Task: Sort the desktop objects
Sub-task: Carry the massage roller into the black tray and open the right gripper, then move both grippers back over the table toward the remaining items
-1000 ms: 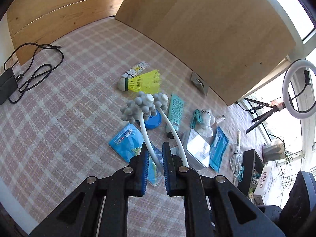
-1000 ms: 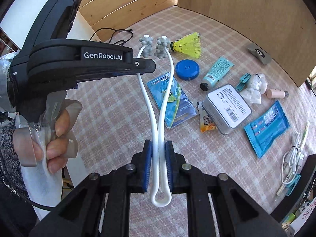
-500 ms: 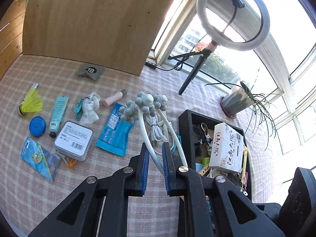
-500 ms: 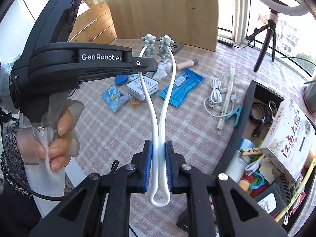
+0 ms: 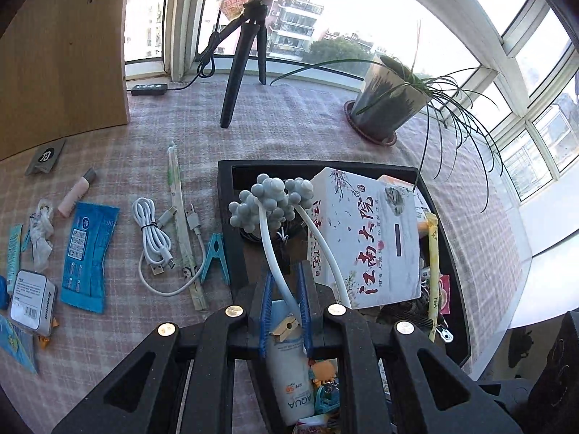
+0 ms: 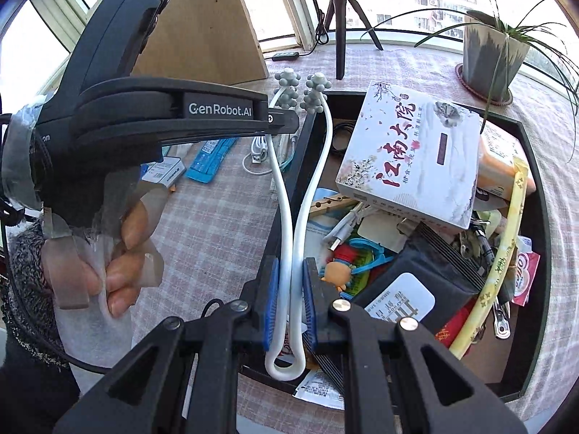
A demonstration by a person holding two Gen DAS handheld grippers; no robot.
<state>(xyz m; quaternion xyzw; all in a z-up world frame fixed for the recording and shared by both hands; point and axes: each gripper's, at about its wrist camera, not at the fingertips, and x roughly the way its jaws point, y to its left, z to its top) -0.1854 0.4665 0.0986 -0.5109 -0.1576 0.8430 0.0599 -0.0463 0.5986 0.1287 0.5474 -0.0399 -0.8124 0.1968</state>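
A white U-shaped massager [image 6: 311,166] with grey knobbly balls [image 5: 267,195] hangs over the black tray [image 5: 224,181], held by both grippers. My right gripper [image 6: 291,267] is shut on its two white arms just above the loop end. Higher up, my left gripper [image 5: 286,282] is shut on one arm, and its black finger [image 6: 286,121] crosses the right wrist view near the balls. The tray [image 6: 539,217] is crowded: a white printed box [image 5: 362,231] leans on top, with a sunscreen tube [image 5: 289,379], pouches and cables beneath.
On the checked cloth left of the tray lie a white USB cable [image 5: 152,231], a blue clip [image 5: 215,256], sleeved chopsticks [image 5: 179,217], a blue packet [image 5: 87,249], a silver tin [image 5: 32,302] and a pink tube [image 5: 76,191]. A tripod [image 5: 239,68], potted plant [image 5: 387,108] and wooden board [image 5: 61,54] stand behind.
Both grippers have swung to the right with the massager, from above the scattered objects to above the black tray. Their grip on it looks the same.
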